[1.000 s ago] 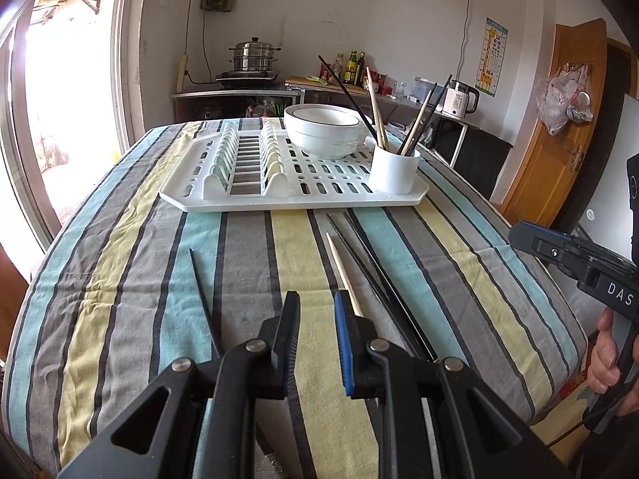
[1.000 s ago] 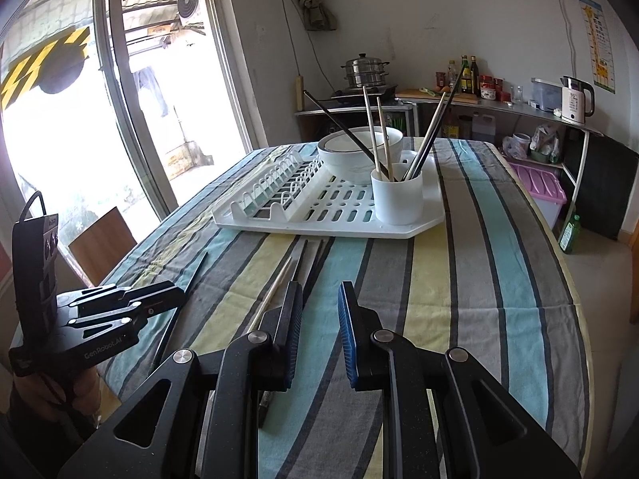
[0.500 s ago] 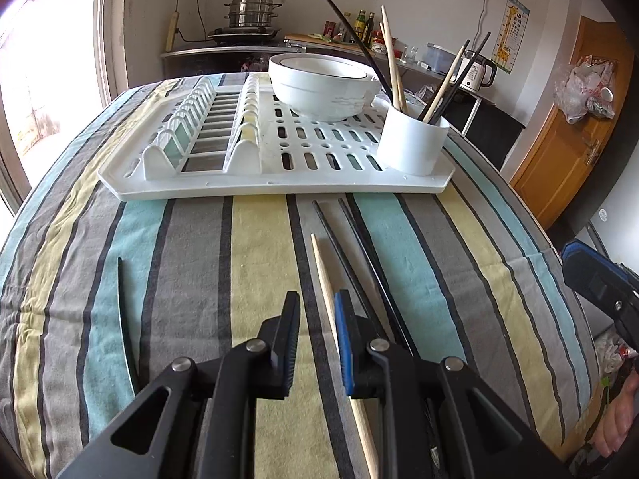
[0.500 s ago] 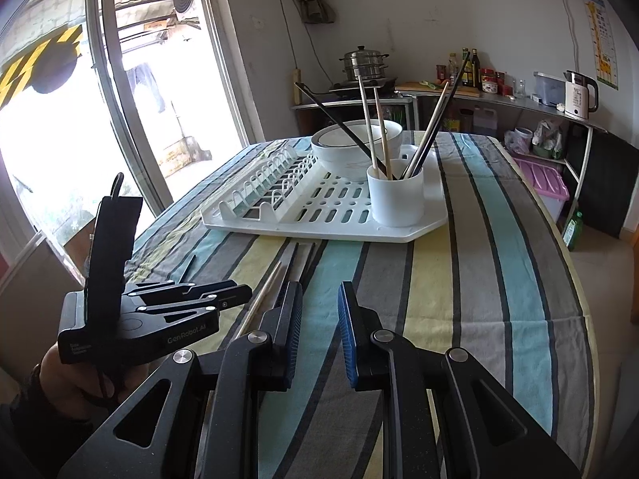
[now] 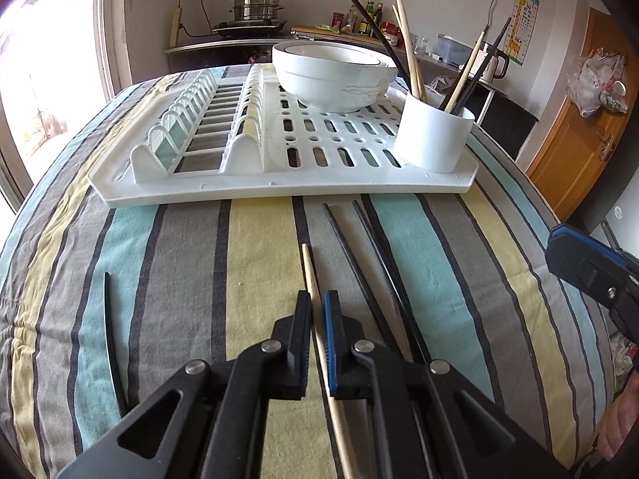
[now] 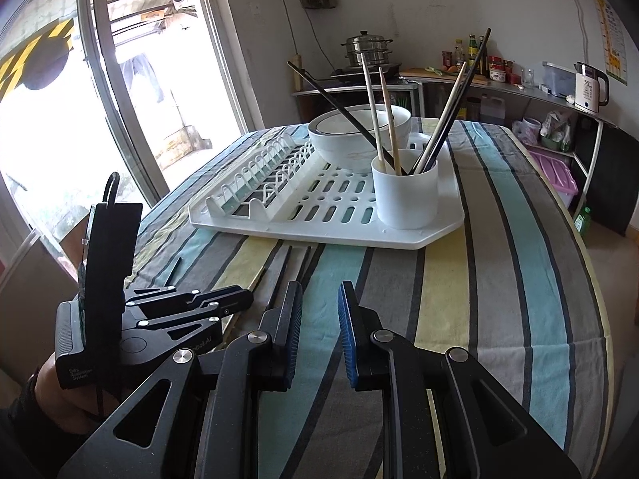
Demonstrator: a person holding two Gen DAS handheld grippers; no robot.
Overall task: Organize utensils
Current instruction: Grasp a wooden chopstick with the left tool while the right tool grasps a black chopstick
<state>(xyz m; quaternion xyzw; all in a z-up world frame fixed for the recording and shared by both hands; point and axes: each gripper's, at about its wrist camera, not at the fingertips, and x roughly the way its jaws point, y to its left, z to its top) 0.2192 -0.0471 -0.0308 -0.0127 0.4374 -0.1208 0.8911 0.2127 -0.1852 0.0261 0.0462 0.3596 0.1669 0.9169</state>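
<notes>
A wooden chopstick [image 5: 309,269] lies on the striped tablecloth. My left gripper [image 5: 316,299] is low over it, its jaws narrowed around the stick with a thin gap still showing on each side. Two black chopsticks [image 5: 361,255] lie just right of it, and one more black chopstick [image 5: 110,319] lies far left. A white cup [image 5: 433,137] on the white drying rack [image 5: 279,183] holds several chopsticks. My right gripper [image 6: 317,299] is open and empty, hovering above the cloth to the right of the left gripper [image 6: 235,299].
A white bowl [image 5: 333,76] sits at the back of the rack, behind the cup [image 6: 405,189]. The table edge drops off on the right [image 6: 599,319]. A glass door is on the left, and a counter with a steamer pot [image 6: 367,46] is behind.
My left gripper has moved forward and down onto the wooden chopstick and its jaws have narrowed around it. The right gripper has shifted slightly forward, still open.
</notes>
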